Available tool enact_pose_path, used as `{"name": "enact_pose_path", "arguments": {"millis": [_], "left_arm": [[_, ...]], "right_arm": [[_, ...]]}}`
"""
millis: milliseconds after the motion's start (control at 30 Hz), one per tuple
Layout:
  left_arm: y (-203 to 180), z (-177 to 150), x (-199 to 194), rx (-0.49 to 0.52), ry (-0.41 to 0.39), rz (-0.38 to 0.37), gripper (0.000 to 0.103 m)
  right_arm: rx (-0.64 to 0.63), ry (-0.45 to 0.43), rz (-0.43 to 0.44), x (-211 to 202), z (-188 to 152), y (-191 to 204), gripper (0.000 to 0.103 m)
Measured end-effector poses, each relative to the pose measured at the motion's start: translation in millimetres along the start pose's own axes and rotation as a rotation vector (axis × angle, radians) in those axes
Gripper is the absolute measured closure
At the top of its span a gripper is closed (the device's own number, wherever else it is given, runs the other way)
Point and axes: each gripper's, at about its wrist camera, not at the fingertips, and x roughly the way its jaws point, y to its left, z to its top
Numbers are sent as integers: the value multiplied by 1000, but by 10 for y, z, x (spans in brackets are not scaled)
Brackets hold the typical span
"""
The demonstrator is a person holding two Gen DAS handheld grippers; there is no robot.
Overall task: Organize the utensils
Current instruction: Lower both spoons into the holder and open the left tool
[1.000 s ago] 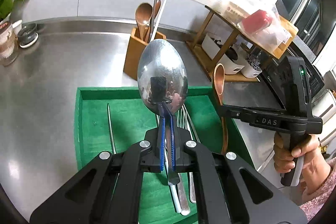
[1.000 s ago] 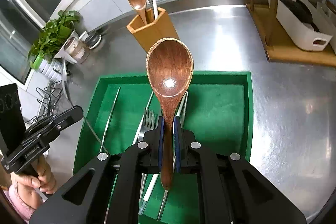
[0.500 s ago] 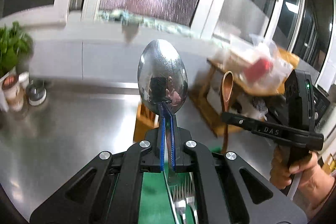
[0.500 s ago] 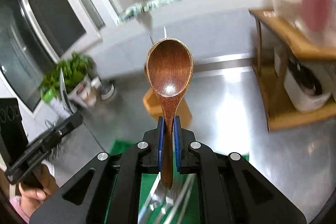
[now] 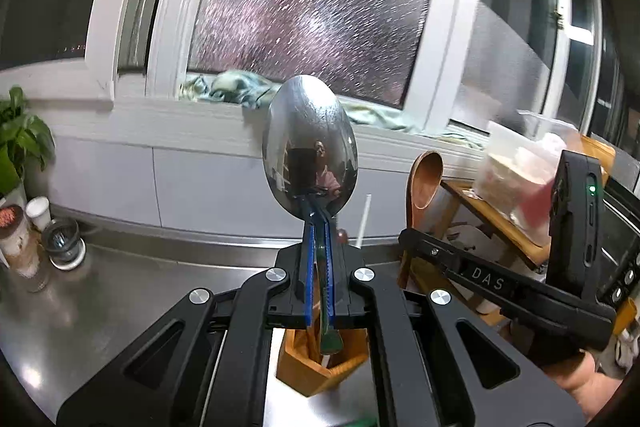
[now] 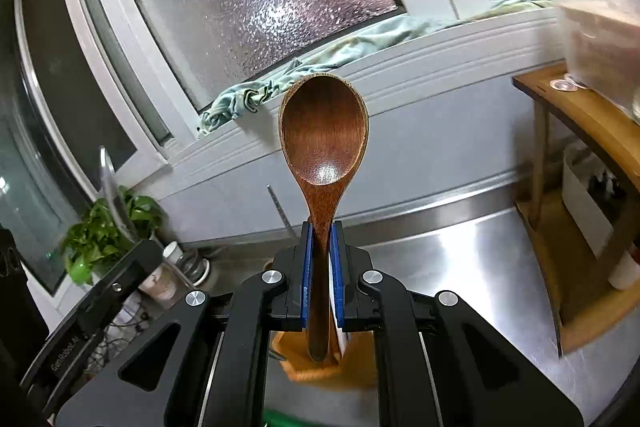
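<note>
My left gripper is shut on the handle of a metal spoon, bowl up, upright. Below it stands the wooden utensil holder, mostly hidden by the gripper body. My right gripper is shut on a wooden spoon, bowl up, above the same holder. In the left wrist view the right gripper with its wooden spoon shows at the right, close beside. The green tray's edge barely shows at the bottom.
A wooden shelf rack with a plastic box stands at the right. A potted plant and small cups stand at the left on the steel counter. A window with a cloth on its sill is behind.
Both grippers have tilted up and moved forward from over the green tray toward the wooden holder, each still holding its spoon. The tray has dropped almost out of view.
</note>
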Motion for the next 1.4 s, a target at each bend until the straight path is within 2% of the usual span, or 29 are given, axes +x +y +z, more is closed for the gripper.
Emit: {"name": "enact_pose_path", "arguments": {"millis": [167, 467, 767, 900, 1000, 1033, 1100, 1233, 1400], "left_arm": [[98, -112, 167, -12, 20, 3, 100], [234, -435, 341, -28, 80, -47, 100], [313, -617, 421, -49, 148, -69, 99], [375, -668, 501, -69, 205, -76, 98], [394, -691, 511, -85, 219, -82, 98], [394, -692, 510, -88, 222, -80, 98], [400, -696, 516, -96, 243, -71, 89], [434, -704, 427, -112, 252, -60, 81], [543, -680, 115, -130, 236, -33, 74]], "right_arm": [[-15, 26, -15, 175, -98, -49, 94], [-36, 114, 5, 379, -399, -130, 94], [-32, 164, 0, 410, -642, -222, 93], [-20, 184, 7, 402, -628, -211, 91], [-22, 193, 6, 370, -635, -197, 90], [-20, 196, 6, 357, -635, -197, 90], [-8, 206, 8, 313, -632, -204, 88], [2, 176, 6, 119, -593, -215, 65], [7, 157, -4, -209, -530, -250, 64]]}}
